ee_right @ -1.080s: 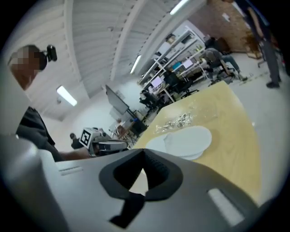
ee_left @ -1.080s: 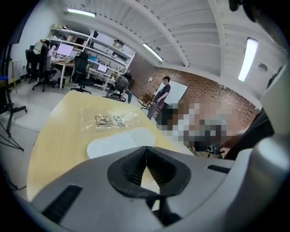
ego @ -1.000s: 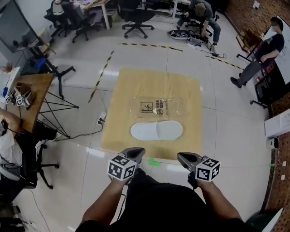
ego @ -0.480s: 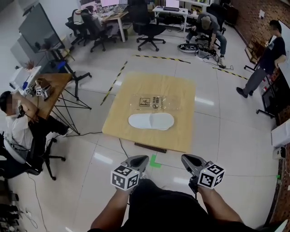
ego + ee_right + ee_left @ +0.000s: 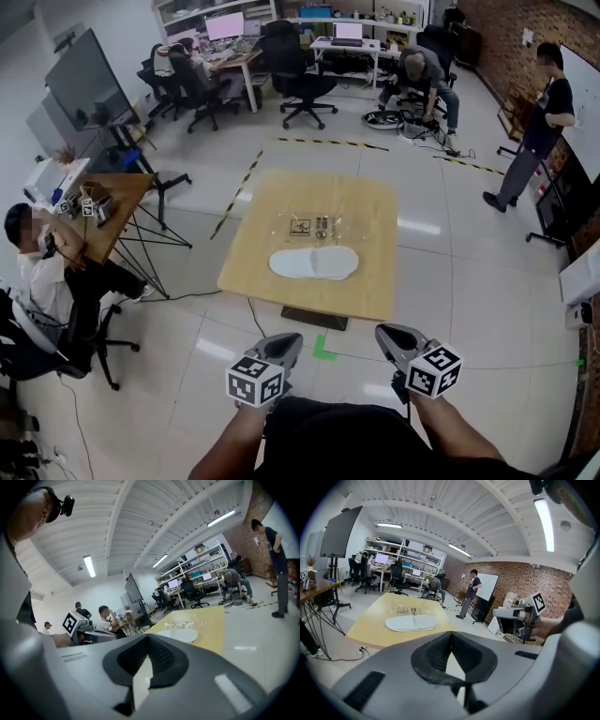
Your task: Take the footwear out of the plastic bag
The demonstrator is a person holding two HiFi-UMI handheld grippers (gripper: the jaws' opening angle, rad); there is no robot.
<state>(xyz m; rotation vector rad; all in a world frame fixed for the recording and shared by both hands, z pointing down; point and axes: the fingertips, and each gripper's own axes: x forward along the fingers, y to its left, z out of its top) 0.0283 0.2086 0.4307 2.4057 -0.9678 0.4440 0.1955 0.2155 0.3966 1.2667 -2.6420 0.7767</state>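
A pair of white slippers lies flat on the wooden table, toes pointing apart. Just behind them lies the clear plastic bag, flat and printed. Both grippers are held close to my body, well short of the table's front edge and over the floor. My left gripper is shut with nothing in it, and my right gripper is likewise shut and empty. From the left gripper view the slippers and the bag lie far ahead, beyond the closed jaws. The right gripper view shows the slippers at a distance too.
A green tape mark is on the floor before the table. A seated person and a side desk are at left. Another person stands at right. Office chairs and desks fill the back of the room.
I have backed away from the table: it now sits farther off and smaller. Both grippers stay shut and have lifted and drawn back with me. Slippers and bag have not moved.
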